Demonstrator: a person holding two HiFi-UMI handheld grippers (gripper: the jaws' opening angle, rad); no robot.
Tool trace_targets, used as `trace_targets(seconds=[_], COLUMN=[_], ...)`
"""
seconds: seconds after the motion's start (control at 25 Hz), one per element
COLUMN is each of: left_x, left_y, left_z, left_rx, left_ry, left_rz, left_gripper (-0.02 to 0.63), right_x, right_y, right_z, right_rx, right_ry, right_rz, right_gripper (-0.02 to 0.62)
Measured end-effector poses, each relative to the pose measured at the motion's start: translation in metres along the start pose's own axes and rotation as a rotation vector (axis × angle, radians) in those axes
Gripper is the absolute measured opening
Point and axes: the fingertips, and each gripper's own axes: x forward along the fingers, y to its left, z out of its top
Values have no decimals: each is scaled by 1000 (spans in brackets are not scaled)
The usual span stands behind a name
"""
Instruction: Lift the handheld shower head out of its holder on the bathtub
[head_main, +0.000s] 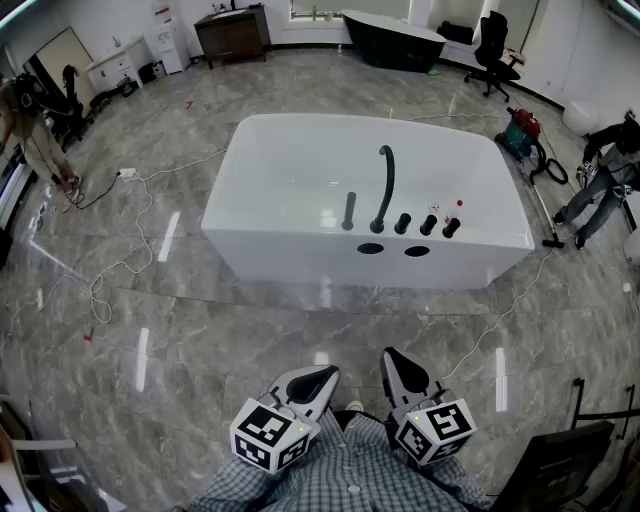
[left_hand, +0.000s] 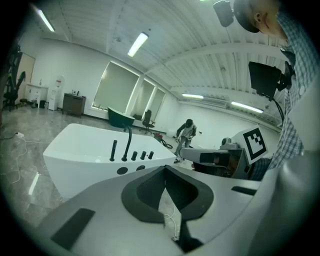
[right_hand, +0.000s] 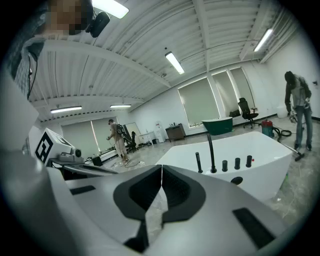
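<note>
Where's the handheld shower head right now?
In the head view, the slim black handheld shower head stands upright in its holder on the near rim of the white bathtub, just left of the curved black spout, near the frame's centre.

place: big test hall or showroom, not a home | signs: lone white tub mid-room; dark tub behind; stone-look floor; loose cables; office chair; vacuum; strip lights
</note>
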Motion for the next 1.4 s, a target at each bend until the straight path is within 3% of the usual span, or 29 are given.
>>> trace_targets(seconds=[0.68, 0.88, 1.4], left_x=[1, 7, 34], left_y=[-4, 1, -22], left_z=[-1, 2, 5], left_rx=[18, 57, 34], left_ry=[14, 5, -26], left_rz=[4, 38, 114], left_gripper=[9, 9, 9], right_x=[-6, -10, -26], right_y=[0, -10, -54], right_z=[0, -5, 8], right_rx=[-5, 3, -26], right_ry=[-1, 3, -13], right_rz=[4, -9, 38], right_gripper=[18, 18, 18])
